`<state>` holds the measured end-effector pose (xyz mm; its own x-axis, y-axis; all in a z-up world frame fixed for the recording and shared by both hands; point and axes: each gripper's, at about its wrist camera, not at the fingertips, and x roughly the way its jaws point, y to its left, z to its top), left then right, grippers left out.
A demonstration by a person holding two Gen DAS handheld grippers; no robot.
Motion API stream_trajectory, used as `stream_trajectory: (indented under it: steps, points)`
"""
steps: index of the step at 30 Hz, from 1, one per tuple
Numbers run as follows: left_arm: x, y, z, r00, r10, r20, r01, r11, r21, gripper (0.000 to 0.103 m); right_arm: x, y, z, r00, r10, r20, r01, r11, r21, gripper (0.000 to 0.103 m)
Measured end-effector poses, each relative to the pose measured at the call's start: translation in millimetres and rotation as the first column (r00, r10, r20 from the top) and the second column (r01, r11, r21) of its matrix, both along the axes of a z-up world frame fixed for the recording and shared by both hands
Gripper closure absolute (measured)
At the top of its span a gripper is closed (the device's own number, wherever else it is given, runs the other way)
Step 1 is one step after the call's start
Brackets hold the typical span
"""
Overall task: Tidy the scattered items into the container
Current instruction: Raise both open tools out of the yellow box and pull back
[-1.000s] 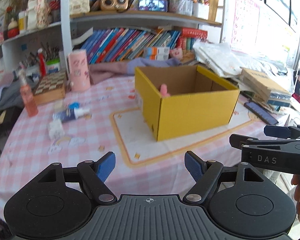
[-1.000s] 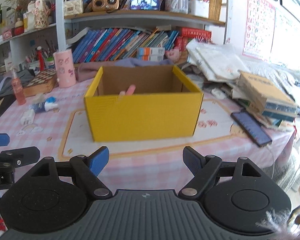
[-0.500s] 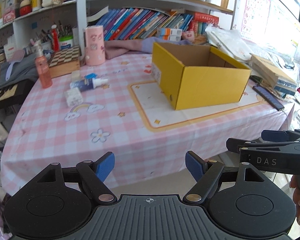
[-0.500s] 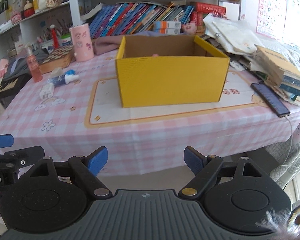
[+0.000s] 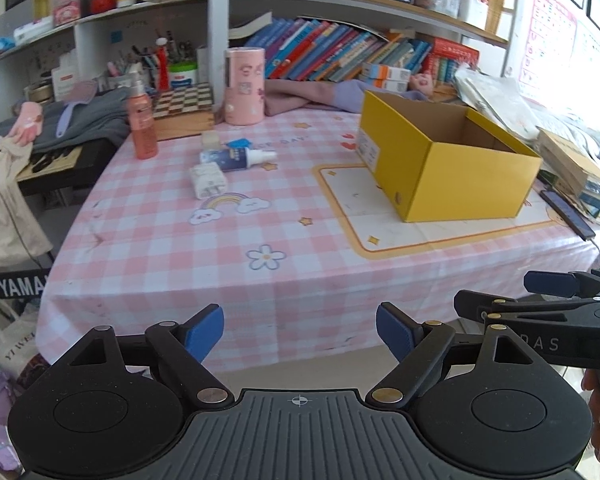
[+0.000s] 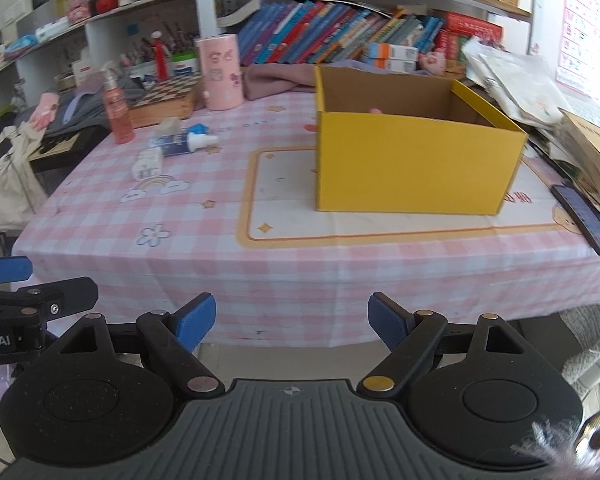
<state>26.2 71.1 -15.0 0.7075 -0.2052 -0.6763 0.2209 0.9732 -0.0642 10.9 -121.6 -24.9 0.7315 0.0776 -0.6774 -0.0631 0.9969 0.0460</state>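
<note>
Table (image 5: 300, 280): pink checked cloth, both grippers short of its near edge.
Yellow box (image 6: 412, 168): open-topped, on the mat, something small and pink inside.
Pink canister (image 5: 245, 86): upright by the chessboard (image 5: 184, 100).
Orange bottle (image 5: 142, 124): standing far left.
Spray bottle (image 5: 236, 158): lying flat beside white packet (image 5: 208, 178).
Left gripper (image 5: 300, 334): jaws opening, nothing between.
Right gripper (image 6: 290, 322): jaws apart, empty.

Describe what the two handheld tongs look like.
Both are matte black plastic. The left tongs and right tongs have blue fingertip pads, two round discs, brass-coloured pivot pins and a ribbed centre plate with a small crosshair mark. White lettering runs along their sides. No cables or sleeves are visible.
</note>
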Motion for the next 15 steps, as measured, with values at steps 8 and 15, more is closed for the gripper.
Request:
stream_trajectory:
  steps: [8,15]
  points:
    - [0,24,1,0.998,0.066,0.003,-0.066,0.998,-0.013,0.016,8,26,4,0.997,0.082,0.007,-0.081,0.997,-0.012,0.02]
    - [0,33,2,0.995,0.101,0.013,-0.1,0.995,-0.02,0.016,12,39,8,0.989,0.144,0.026,-0.144,0.989,-0.018,0.021]
